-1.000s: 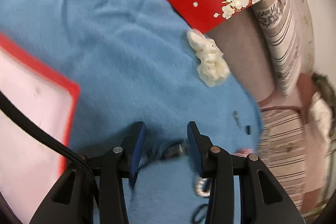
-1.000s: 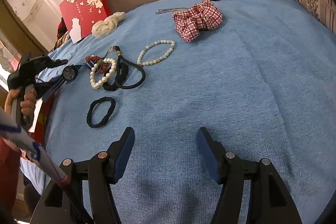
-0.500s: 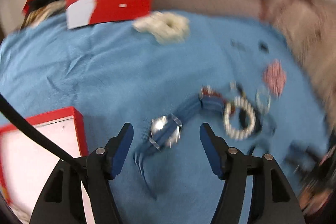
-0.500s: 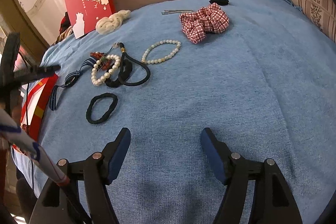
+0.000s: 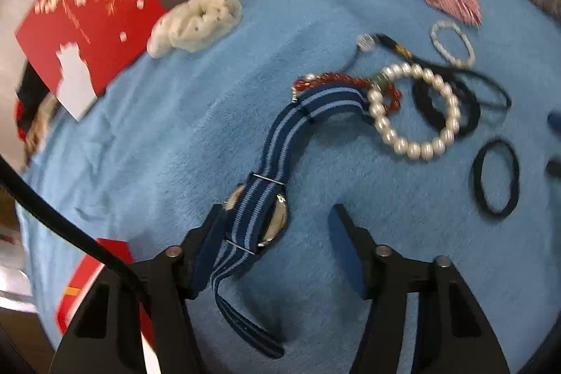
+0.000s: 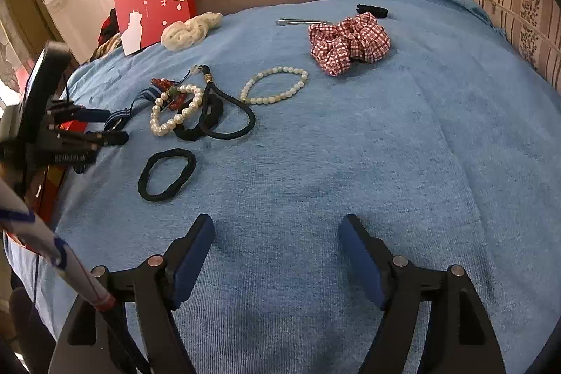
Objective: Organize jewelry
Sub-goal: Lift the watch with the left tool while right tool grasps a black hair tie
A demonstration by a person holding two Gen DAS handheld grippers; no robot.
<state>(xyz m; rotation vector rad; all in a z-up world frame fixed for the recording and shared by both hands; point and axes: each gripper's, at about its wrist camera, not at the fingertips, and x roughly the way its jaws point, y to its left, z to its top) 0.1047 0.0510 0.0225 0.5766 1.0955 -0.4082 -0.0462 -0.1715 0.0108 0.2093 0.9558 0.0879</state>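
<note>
Watch between the left jaws

The striped watch [image 5: 259,216] lies on the blue blanket [image 5: 147,135], low in the frame, strap running lower left to upper right. The left gripper [image 5: 277,233] has been closing, right pad still apart. The right gripper [image 6: 277,255] has been opening, empty.

red box [image 5: 91,272]: mostly behind left gripper [image 5: 277,233] | watch [image 5: 259,216] face: turned under

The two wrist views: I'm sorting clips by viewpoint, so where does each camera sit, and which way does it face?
Left wrist: on the left gripper, looking steeply down at the striped watch between its own fingers, jaws just closing.
Right wrist: on the right gripper, looking across the blue towel; own open fingers, left gripper at the left edge.
Shared: pearl bracelet, black hair tie, red box.
</note>
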